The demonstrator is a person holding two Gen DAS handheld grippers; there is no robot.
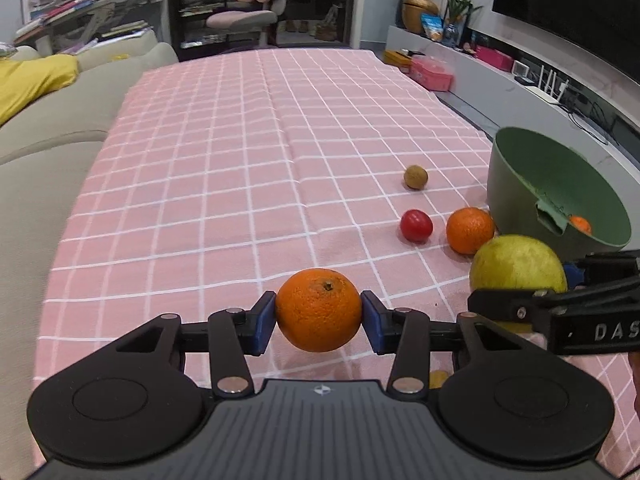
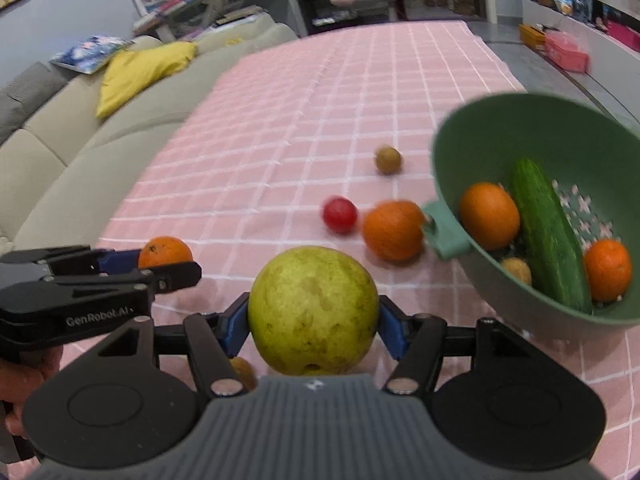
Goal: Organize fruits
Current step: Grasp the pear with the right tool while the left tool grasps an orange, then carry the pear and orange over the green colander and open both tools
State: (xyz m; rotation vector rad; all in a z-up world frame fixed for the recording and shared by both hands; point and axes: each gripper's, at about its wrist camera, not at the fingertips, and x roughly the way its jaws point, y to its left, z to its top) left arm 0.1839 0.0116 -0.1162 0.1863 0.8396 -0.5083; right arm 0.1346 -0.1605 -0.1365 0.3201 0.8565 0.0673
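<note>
Loose orange (image 2: 394, 230) and tomato (image 2: 340, 215) blurred (right wrist view).

Oranges: four; one held (image 1: 318, 310), one loose (image 1: 470, 230) on the cloth, two (image 2: 489, 216) (image 2: 607, 270) in the bowl
Guava: one (image 2: 313, 311)
Red fruit: one (image 1: 416, 225)
Small brown fruits: three seen (image 1: 415, 177) (image 2: 517, 271) (image 2: 244, 372)
Cucumber: one (image 2: 548, 232)
Green bowl: one (image 2: 472, 144)

The surface (image 1: 224, 152) wears a pink cloth crossed by a white grid. The bowl (image 2: 472, 148) is green and holds a dark green cucumber (image 2: 548, 236). The oranges (image 1: 319, 310) are orange, the pear (image 2: 313, 312) yellow-green, the tomato (image 1: 416, 225) red. Each tool (image 1: 319, 320) is black with blue pads (image 1: 264, 322).
</note>
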